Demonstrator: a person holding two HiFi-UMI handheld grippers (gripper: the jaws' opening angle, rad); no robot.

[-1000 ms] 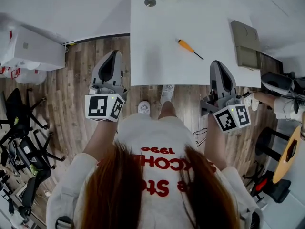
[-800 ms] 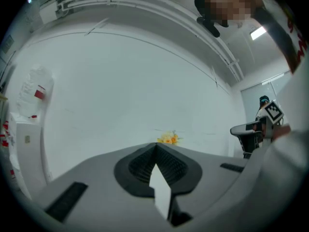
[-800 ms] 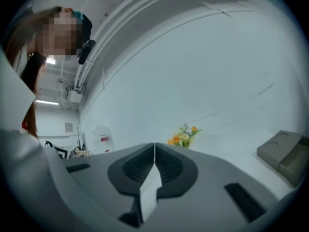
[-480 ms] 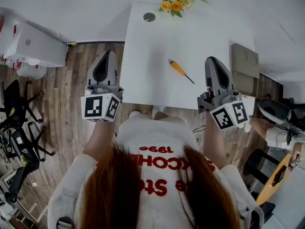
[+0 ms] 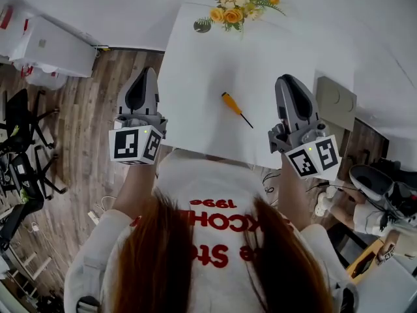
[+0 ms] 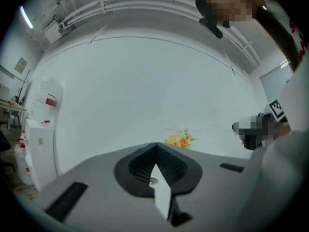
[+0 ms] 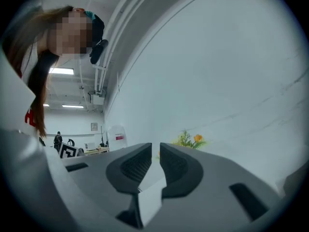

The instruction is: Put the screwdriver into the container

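An orange-handled screwdriver [image 5: 235, 109] lies on the white table [image 5: 195, 77], near its front edge and between my two grippers. A flat olive container [image 5: 337, 102] rests at the table's right side. In the head view my left gripper [image 5: 147, 71] hangs over the wooden floor just left of the table, jaws shut and empty [image 6: 155, 146]. My right gripper [image 5: 287, 79] is above the table's near right part, between the screwdriver and the container. Its jaws [image 7: 155, 149] show a narrow gap and are opening, with nothing between them.
Yellow and orange flowers [image 5: 241, 5] and a small dark disc [image 5: 202, 25] sit at the table's far end. White boxes [image 5: 45, 44] and black chairs [image 5: 19, 149] stand on the floor at left. Another person's shoes [image 5: 371, 181] show at right.
The table and screwdriver have slid down and closer in the head view. Both grippers now reach level with the table's near part, and the right one is over it.
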